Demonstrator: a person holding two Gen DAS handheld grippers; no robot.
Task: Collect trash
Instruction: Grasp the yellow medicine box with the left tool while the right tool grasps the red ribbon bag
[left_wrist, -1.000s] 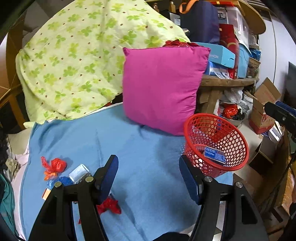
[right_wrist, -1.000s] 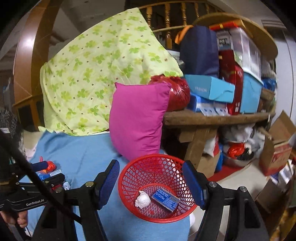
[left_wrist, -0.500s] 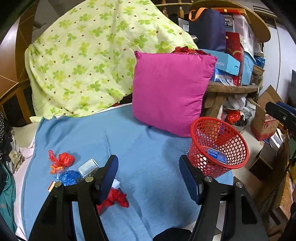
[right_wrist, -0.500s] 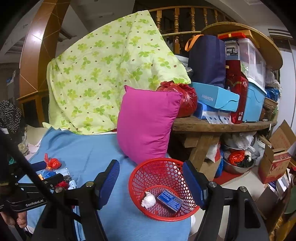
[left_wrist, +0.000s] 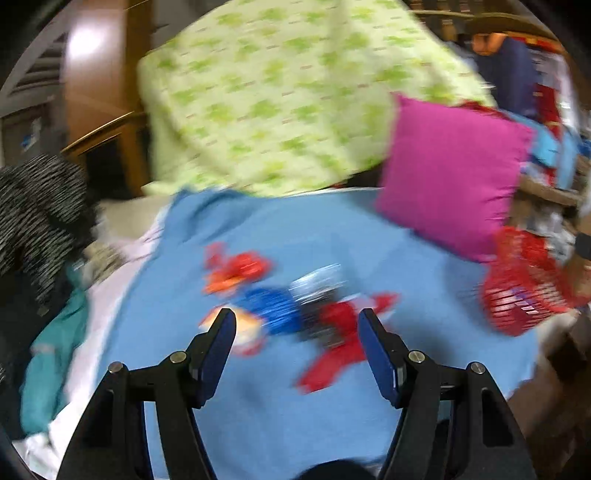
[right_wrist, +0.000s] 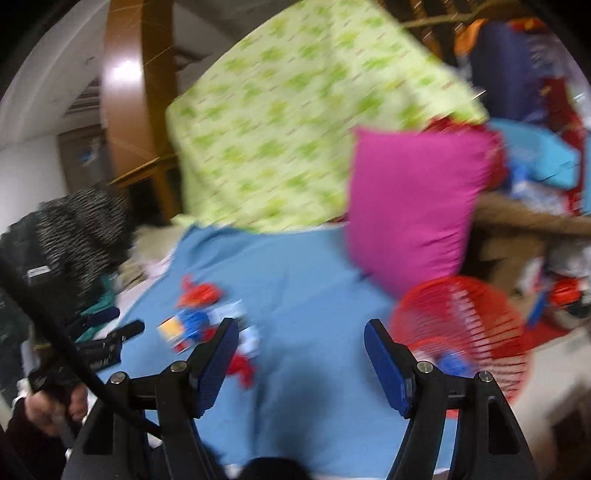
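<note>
Red wrapper (left_wrist: 338, 345) lies slantwise on blue blanket (left_wrist: 258, 424); orientation blurred

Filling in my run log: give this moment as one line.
left gripper: open, empty | right gripper: open, empty | trash pile: on blue blanket | red basket: holds some trash

Left gripper (left_wrist: 297, 328): blue-padded jaws are held apart, nothing is gripped between them, and the gripper is angled downward. In the right wrist view it is seen at the left edge, gripped by a hand (right_wrist: 55, 406); a dark sleeve is seen below the hand. Right gripper (right_wrist: 301, 341): jaws are likewise held apart and empty, angled downward. Both views are motion-blurred.
</note>
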